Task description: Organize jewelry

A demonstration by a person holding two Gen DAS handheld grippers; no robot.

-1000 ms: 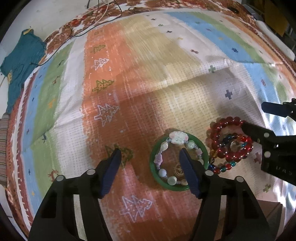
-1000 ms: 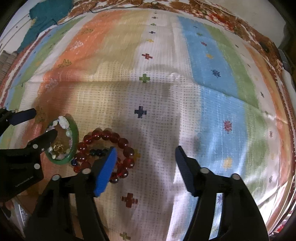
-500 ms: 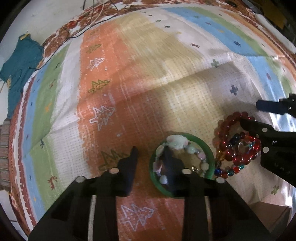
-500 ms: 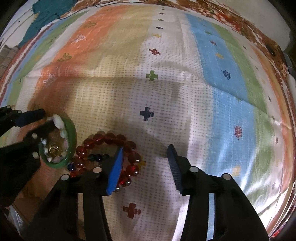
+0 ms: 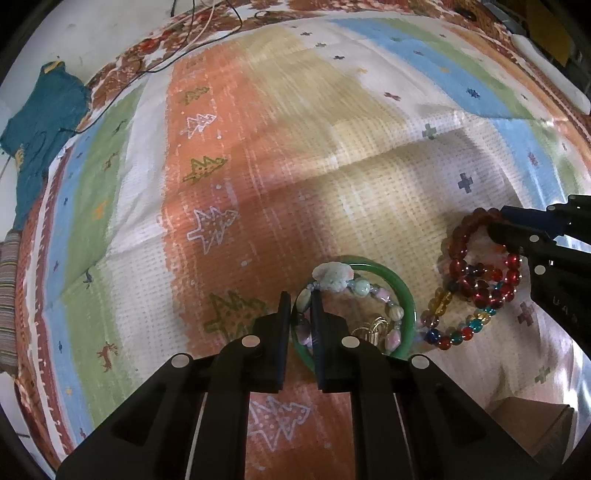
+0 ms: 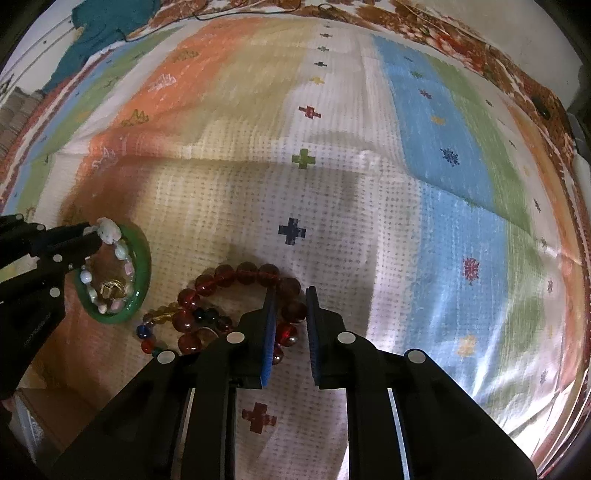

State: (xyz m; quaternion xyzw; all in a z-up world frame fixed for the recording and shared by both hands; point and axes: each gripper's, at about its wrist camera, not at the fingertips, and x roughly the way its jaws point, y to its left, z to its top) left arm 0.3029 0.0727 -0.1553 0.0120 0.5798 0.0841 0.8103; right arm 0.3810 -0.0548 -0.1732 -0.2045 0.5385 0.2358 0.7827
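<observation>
Teal cloth (image 5: pixel 40 125): far beyond the left fingers and off to their left, at the edge of the striped blanket (image 5: pixel 295 147); cords (image 5: pixel 192 33) trail near it.

Left gripper (image 5: pixel 299 299): fingers nearly together, a narrow gap between them. They pinch the near-left side of the pastel bracelet (image 5: pixel 354 291) and the bangle (image 5: pixel 404 295) rim there; whether both are truly clamped, I cannot tell for sure, but beads sit right in the gap.

Bangle: green, lying on the orange stripe, its left rim between the left fingers, the rest spreading right of them. In the right wrist view it sits far left of the right fingers, with the left gripper (image 6: pixel 94 236) reaching over it.

Pastel bracelet: inside the bangle, a pale cloud-shaped charm (image 5: pixel 332 275) just past the left fingertips. A small gold piece (image 5: pixel 373 326) lies inside the ring, right of the right-hand finger.

Red bracelet (image 6: pixel 236 275): big dark red beads, on the pale stripe right of the bangle, near but apart from it. Its right side runs between the right fingers.

Multicolour bracelet (image 5: pixel 454 332): small red, blue, yellow and teal beads, tangled under and beside the red one, left of the right fingers.

Right gripper (image 6: pixel 289 291): fingers close together with a slim gap, closed around red beads on the right side of the red bracelet; the blue pads (image 6: pixel 269 332) press at the beads.

Box (image 5: pixel 532 424): brown cardboard, at the near-right corner of the left wrist view.
</observation>
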